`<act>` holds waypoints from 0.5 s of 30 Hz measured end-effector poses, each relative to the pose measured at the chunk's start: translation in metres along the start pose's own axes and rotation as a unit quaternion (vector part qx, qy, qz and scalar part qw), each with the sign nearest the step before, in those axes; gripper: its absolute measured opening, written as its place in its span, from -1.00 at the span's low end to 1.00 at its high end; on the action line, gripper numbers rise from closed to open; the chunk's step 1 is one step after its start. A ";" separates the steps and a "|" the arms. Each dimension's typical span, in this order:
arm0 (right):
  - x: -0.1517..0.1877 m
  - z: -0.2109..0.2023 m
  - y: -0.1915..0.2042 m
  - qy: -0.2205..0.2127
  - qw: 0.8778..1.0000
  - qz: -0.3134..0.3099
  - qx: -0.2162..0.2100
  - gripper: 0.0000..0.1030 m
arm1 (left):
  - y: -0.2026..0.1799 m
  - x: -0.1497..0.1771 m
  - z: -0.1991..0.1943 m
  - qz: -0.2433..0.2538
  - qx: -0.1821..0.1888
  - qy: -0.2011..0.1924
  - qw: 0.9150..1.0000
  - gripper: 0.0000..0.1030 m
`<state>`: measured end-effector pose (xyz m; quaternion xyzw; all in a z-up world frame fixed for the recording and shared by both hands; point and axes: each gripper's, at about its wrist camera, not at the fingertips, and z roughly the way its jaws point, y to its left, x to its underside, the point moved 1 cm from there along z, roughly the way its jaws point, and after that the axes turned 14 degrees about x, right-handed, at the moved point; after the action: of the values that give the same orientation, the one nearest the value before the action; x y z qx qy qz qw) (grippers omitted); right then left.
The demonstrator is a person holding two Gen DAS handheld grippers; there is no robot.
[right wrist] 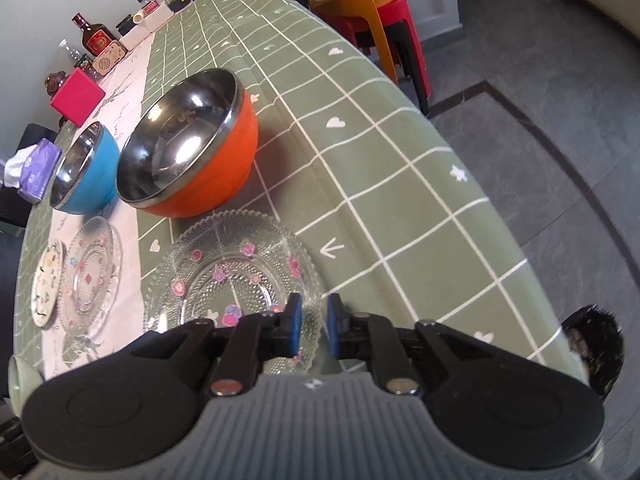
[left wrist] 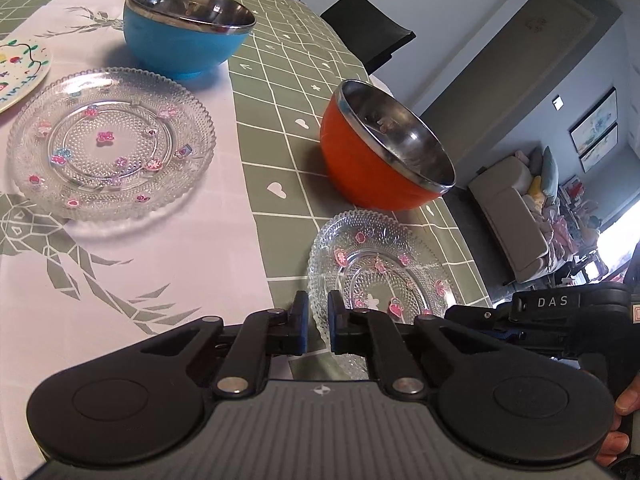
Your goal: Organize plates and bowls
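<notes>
The left hand-held gripper (left wrist: 318, 322) is clamped on the near left rim of a glass plate (left wrist: 380, 272) at the surface (left wrist: 280, 92) edge, and the right hand-held gripper (right wrist: 314, 326) is clamped on the same plate's near right rim. Just beyond the plate from both stands an orange bowl (left wrist: 360, 168); further off and to the left stand a blue bowl (left wrist: 176, 44) and a second glass plate (left wrist: 108, 144), the latter on a white runner (left wrist: 160, 264). A painted plate (left wrist: 20, 68) lies at far left, just beside the second glass plate.
</notes>
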<state>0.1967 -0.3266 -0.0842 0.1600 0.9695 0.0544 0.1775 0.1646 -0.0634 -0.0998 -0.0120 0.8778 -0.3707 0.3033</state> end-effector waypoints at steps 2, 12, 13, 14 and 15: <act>0.000 0.000 -0.001 0.001 1.000 0.003 -0.002 -0.85 | 0.000 0.000 0.000 0.000 0.001 0.000 1.000 -0.81; 0.007 -0.007 0.010 -0.009 0.999 -0.034 0.000 -0.86 | -0.006 0.004 -0.015 0.010 -0.012 -0.008 1.000 -0.81; 0.009 -0.008 0.012 -0.009 0.999 -0.040 -0.002 -0.86 | -0.006 0.005 -0.021 0.010 -0.014 -0.010 1.000 -0.81; 0.011 -0.009 0.014 -0.008 0.999 -0.046 -0.005 -0.86 | -0.006 0.007 -0.025 0.011 -0.017 -0.012 1.000 -0.81; 0.014 -0.010 0.016 -0.006 0.999 -0.051 -0.008 -0.86 | -0.006 0.009 -0.031 0.013 -0.020 -0.015 1.000 -0.81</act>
<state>0.1856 -0.3072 -0.0766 0.1088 0.9748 0.0517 0.1875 0.1394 -0.0502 -0.0833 -0.0122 0.8803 -0.3487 0.3214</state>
